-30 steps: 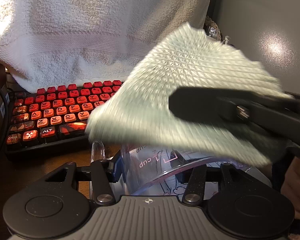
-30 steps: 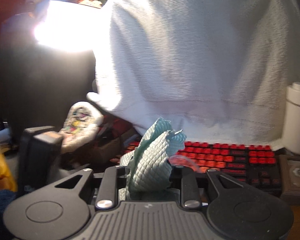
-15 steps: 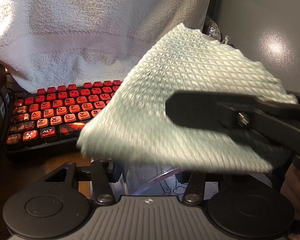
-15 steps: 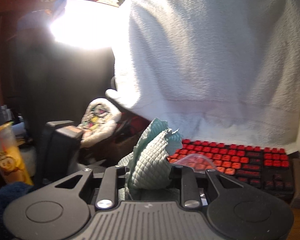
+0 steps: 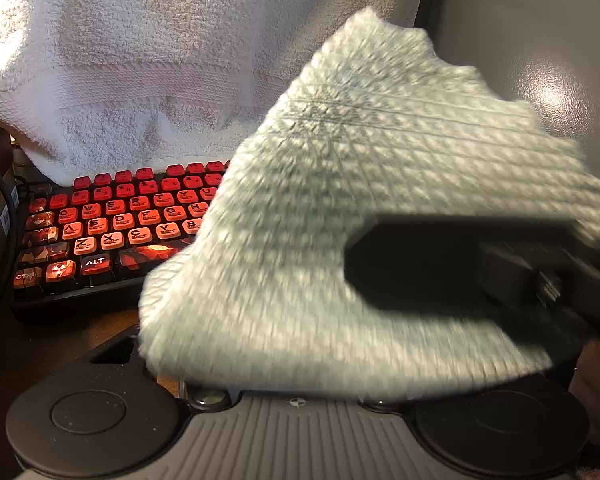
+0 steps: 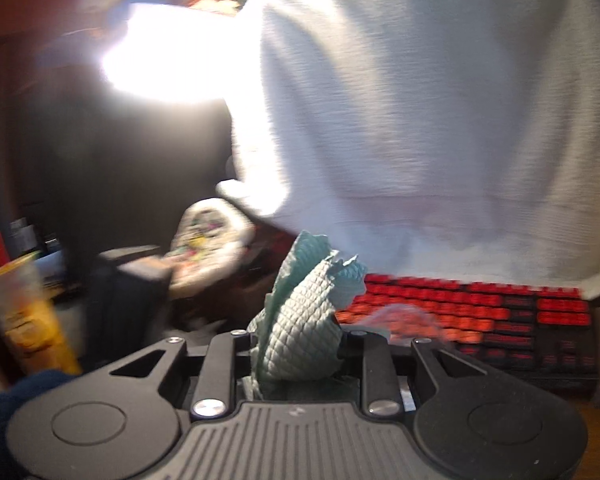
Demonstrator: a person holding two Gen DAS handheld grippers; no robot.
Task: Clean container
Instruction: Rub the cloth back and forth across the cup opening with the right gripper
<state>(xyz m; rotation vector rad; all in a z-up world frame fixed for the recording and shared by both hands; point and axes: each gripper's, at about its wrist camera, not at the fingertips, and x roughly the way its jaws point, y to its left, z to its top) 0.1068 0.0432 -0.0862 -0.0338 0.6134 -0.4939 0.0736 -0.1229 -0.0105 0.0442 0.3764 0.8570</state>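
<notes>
Cloth clamped in my right jaws, spread over my left ones.

My right gripper (image 6: pixel 296 360) has its jaws clamped on the pale green cloth (image 6: pixel 300 332), which bunches upright between them. In the left view the cloth (image 5: pixel 340 240) hangs blurred across my left gripper, so I cannot tell how those jaws stand; the container is hidden. The red keyboard (image 5: pixel 112 228) lies far left on the table, under the white towel (image 5: pixel 160 60).

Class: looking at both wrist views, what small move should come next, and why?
Probably lower the pale green textured cloth into the container: the right gripper clamps it, and it hangs above the left gripper, whose fingers it hides; the container is not visible.
</notes>
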